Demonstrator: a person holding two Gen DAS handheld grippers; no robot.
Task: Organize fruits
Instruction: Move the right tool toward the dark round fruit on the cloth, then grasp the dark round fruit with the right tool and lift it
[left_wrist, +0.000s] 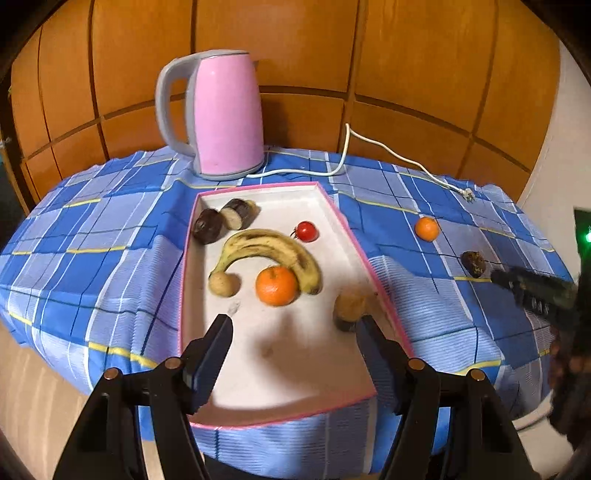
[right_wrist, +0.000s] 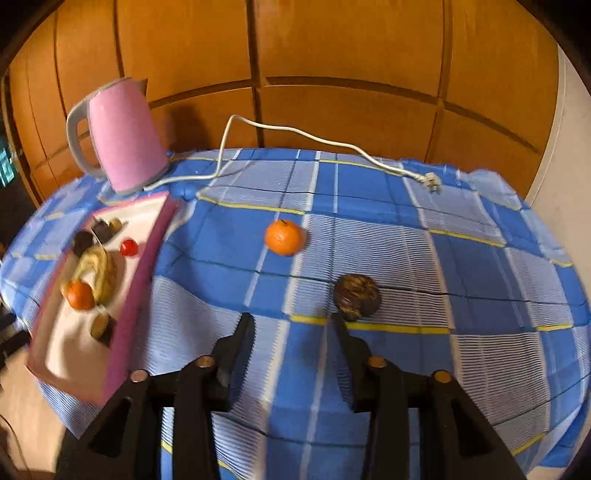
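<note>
The white tray (left_wrist: 207, 354) sits right under the left tongs (left_wrist: 295, 323), jaws wide with nothing in them, and a banana (left_wrist: 273, 247), 1 orange (left_wrist: 276, 286) and a tomato (left_wrist: 306, 231) lie just ahead. The right tongs (right_wrist: 291, 319) hang part open, gripping nothing. 1 loose orange (right_wrist: 283, 237) lies beyond their tips, and a dark brown fruit (right_wrist: 356, 296) lies just off the right tip.

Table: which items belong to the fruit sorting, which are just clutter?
Job: pink-rimmed tray with banana, orange and other pieces; loose orange and dark brown fruit on the cloth.
Clutter: pink kettle, white cord.
</note>
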